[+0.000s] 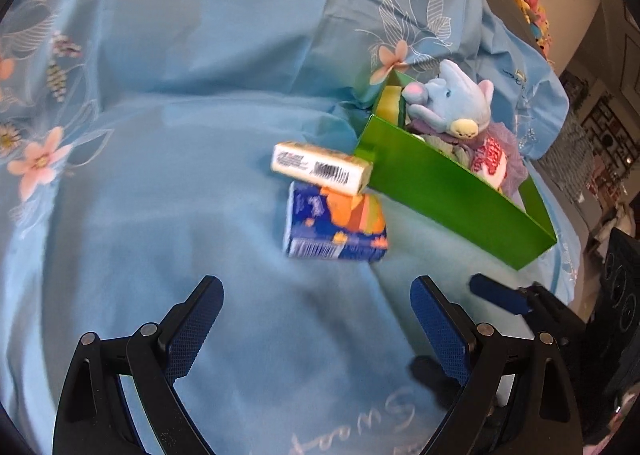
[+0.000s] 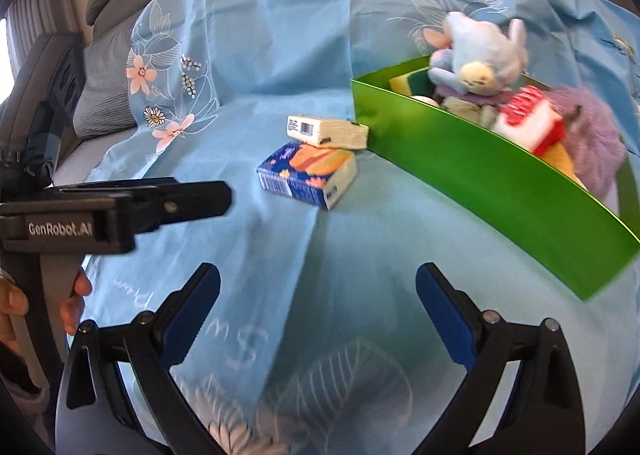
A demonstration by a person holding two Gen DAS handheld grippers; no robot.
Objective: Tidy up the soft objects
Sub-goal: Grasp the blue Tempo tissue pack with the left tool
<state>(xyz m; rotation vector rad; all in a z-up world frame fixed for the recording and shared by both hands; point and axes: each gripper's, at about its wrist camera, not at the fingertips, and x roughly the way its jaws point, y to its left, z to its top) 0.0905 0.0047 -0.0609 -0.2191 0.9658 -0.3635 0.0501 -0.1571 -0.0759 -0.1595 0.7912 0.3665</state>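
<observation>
A white tissue pack (image 1: 322, 167) (image 2: 328, 131) lies partly on top of a blue and orange tissue pack (image 1: 336, 227) (image 2: 308, 175) on the light blue floral sheet (image 1: 180, 135), right beside a green box (image 1: 448, 191) (image 2: 480, 179). The box holds a blue plush elephant (image 1: 456, 99) (image 2: 480, 55), a yellow-green sponge (image 1: 392, 103), a red and white soft item (image 1: 490, 159) (image 2: 528, 119) and a purple pouf (image 2: 588, 143). My left gripper (image 1: 316, 291) (image 2: 224, 195) is open and empty, short of the packs. My right gripper (image 2: 318, 283) is open and empty too.
One blue fingertip (image 1: 500, 297) of the right gripper shows beside the box's near corner. A hand (image 2: 24, 303) holds the left gripper's handle. A grey cushion (image 2: 100, 95) lies at the sheet's left edge. Colourful plush toys (image 1: 532, 11) and a black speaker (image 1: 620, 279) stand off to the right.
</observation>
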